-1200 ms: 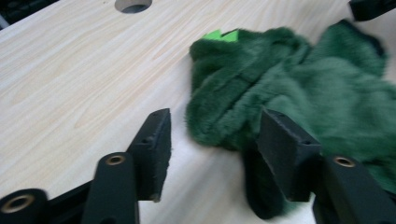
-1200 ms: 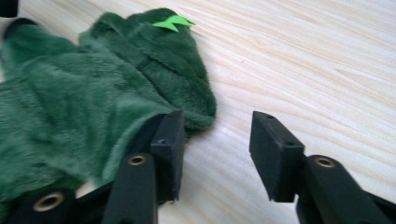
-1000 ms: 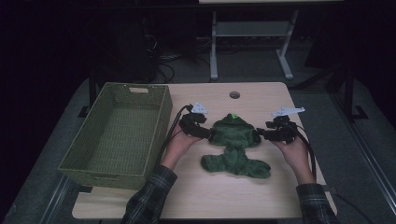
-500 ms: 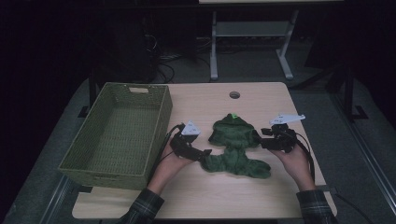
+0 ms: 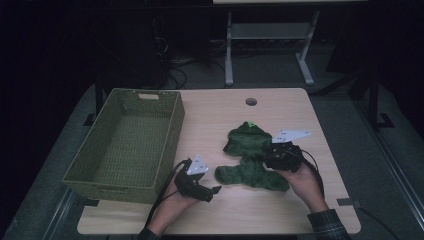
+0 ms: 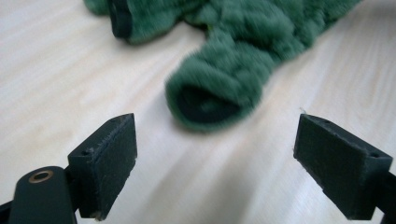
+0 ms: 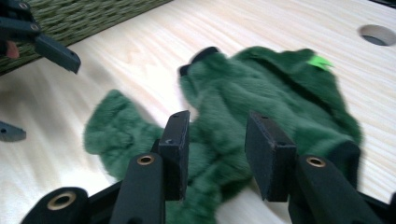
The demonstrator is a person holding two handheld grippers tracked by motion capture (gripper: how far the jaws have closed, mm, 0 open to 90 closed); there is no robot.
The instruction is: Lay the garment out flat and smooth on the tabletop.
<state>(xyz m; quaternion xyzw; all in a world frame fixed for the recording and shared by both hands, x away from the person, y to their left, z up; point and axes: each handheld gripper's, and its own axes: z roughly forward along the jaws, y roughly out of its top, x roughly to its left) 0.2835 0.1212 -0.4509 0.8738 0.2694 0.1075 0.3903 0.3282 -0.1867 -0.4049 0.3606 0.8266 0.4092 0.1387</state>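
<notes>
the green fleece garment (image 5: 252, 159) lies on the worktop (image 5: 225, 115) between both tongs. right tongs (image 7: 215, 154) half closed around its fleece, seemingly gripping. left tongs (image 6: 212, 161) gape empty just short of a cuff; next, probably pinch it.

dark green fuzzy garment (image 5: 252, 157), olive woven basket (image 5: 127, 142), pale wood-grain table (image 5: 220, 115)

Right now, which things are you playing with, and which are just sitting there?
In use:
fuzzy green garment
left tongs, open beside it
right tongs, jaws around its fabric

Just sitting:
woven basket
table
</notes>
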